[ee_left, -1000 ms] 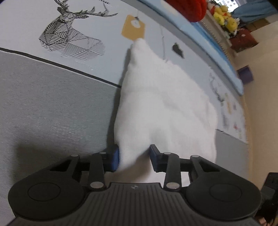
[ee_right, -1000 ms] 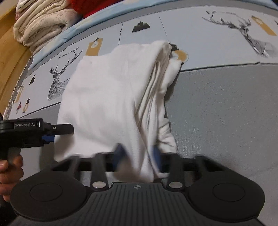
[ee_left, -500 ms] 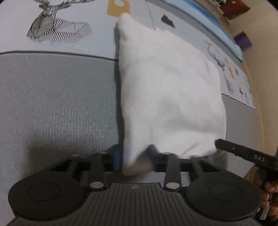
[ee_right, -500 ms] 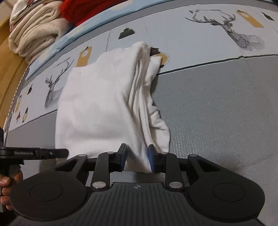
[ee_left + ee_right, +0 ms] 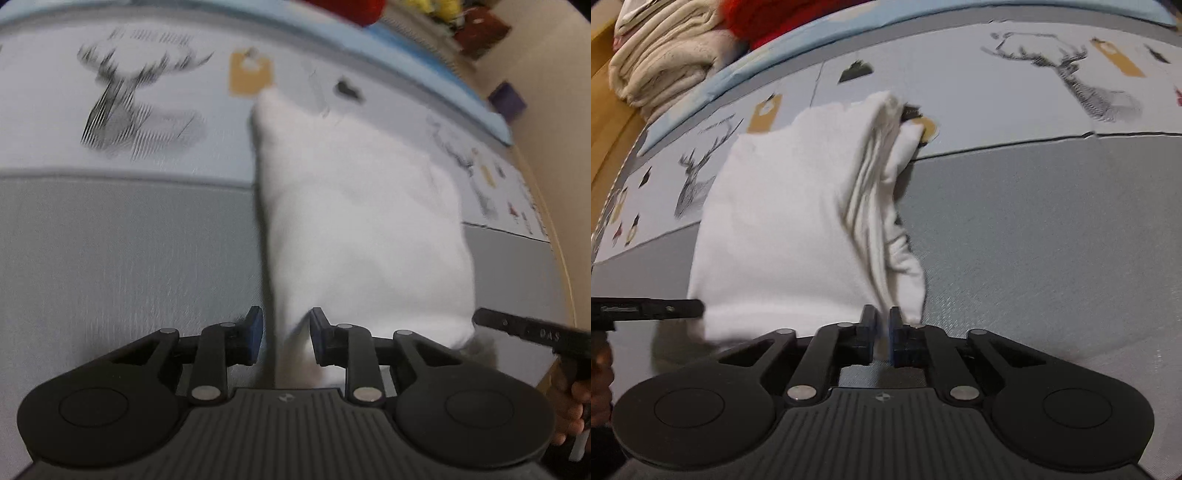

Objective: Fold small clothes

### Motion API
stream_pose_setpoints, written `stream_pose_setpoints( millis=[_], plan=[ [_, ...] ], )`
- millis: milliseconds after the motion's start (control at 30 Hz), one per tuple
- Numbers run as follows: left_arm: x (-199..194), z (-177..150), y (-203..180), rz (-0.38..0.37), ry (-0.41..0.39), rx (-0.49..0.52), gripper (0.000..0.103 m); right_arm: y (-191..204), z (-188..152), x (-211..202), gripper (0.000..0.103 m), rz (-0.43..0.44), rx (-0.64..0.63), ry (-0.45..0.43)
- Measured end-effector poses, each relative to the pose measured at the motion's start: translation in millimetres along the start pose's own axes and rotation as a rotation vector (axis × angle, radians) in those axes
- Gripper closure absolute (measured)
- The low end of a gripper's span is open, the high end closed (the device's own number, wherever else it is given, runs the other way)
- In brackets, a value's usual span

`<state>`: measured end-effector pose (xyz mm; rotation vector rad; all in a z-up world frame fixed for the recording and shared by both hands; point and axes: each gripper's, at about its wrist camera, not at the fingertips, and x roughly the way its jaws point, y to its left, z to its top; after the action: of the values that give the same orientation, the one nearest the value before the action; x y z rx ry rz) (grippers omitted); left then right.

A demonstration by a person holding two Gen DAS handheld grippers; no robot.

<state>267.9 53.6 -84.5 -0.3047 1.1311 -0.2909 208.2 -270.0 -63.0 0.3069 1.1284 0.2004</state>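
Observation:
A folded white garment (image 5: 362,229) lies on the grey and deer-print mat (image 5: 122,251). It also shows in the right wrist view (image 5: 783,229), with bunched layers along its right edge. My left gripper (image 5: 286,328) is open, its jaws apart on either side of the garment's near left corner. My right gripper (image 5: 882,328) is nearly closed, pinching a thin edge of the garment's near right corner. The right gripper's tip (image 5: 517,328) shows in the left wrist view. The left gripper's tip (image 5: 653,308) shows in the right wrist view.
A stack of cream folded fabric (image 5: 661,62) and a red item (image 5: 764,18) sit at the mat's far edge. The deer print (image 5: 1082,81) lies right of the garment. A wooden floor (image 5: 605,122) borders the mat on the left.
My left gripper's jaws have opened wider around the garment's corner. My right gripper's jaws have closed from a loose hold to a tight pinch. Both views shifted slightly and blurred.

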Motion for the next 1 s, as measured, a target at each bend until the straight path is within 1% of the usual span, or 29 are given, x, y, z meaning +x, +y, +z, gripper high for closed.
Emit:
stream_pose_setpoints(
  millis=[67,100,133,167,200,233,267,300,333,367,400,433,500,533,600,667,700,733,767,800,867,933,1000],
  plan=[
    [5,-2,-3,-0.012,0.022,0.018,0.074,-1,2,-5,0.087,0.002,0.01,-0.041],
    [11,-6,-4,0.019,0.058,0.038,0.074,0,2,-6,0.085,0.015,0.006,-0.051],
    [19,-8,-6,0.072,0.099,0.065,0.067,0,1,-5,0.084,0.029,-0.003,-0.046],
    [24,-13,-5,0.112,0.128,0.089,0.064,2,0,-1,0.083,0.029,-0.024,-0.024],
    [23,-15,-6,0.122,0.12,0.104,0.062,4,-1,4,0.077,0.004,-0.048,0.003],
    [19,-14,-9,0.131,0.104,0.114,0.061,5,-4,11,0.071,-0.044,-0.076,0.035],
    [13,-16,-12,0.143,0.076,0.131,0.061,5,-4,17,0.059,-0.08,-0.084,0.055],
    [6,-18,-17,0.167,0.041,0.161,0.057,3,-4,17,0.058,-0.105,-0.071,0.06],
    [-1,-20,-23,0.2,0.004,0.195,0.048,1,-3,13,0.059,-0.107,-0.047,0.049],
    [-11,-23,-28,0.233,-0.038,0.231,0.042,-1,-2,6,0.059,-0.103,-0.02,0.02],
    [-21,-27,-33,0.261,-0.086,0.272,0.031,-2,-2,-1,0.059,-0.108,-0.009,-0.01],
    [-30,-30,-37,0.276,-0.128,0.306,0.023,-2,-3,-8,0.059,-0.124,-0.008,-0.047],
    [-51,-38,-40,0.303,-0.194,0.349,0.018,-1,-7,-28,0.059,-0.164,-0.027,-0.132],
    [-63,-40,-43,0.328,-0.219,0.352,0.018,0,-8,-36,0.059,-0.175,-0.038,-0.165],
    [-87,-44,-52,0.354,-0.272,0.343,0.017,2,-17,-58,0.059,-0.187,-0.07,-0.247],
    [-114,-51,-65,0.362,-0.337,0.339,0.012,5,-23,-77,0.058,-0.206,-0.096,-0.31],
    [-129,-57,-74,0.364,-0.372,0.34,0.008,6,-26,-90,0.057,-0.214,-0.098,-0.348],
    [-142,-63,-84,0.36,-0.403,0.345,0.002,7,-30,-103,0.056,-0.207,-0.094,-0.383],
    [-155,-72,-94,0.354,-0.426,0.351,0.0,9,-34,-114,0.054,-0.193,-0.089,-0.408],
    [-166,-82,-103,0.35,-0.441,0.356,0.0,12,-38,-126,0.052,-0.181,-0.087,-0.433],
    [-179,-102,-119,0.342,-0.443,0.345,0.0,22,-51,-150,0.05,-0.157,-0.097,-0.471],
    [-189,-126,-127,0.291,-0.451,0.304,0.0,28,-66,-168,0.046,-0.139,-0.118,-0.49],
    [-189,-151,-129,0.257,-0.453,0.268,0.0,37,-84,-181,0.039,-0.131,-0.149,-0.514]
  ],
)
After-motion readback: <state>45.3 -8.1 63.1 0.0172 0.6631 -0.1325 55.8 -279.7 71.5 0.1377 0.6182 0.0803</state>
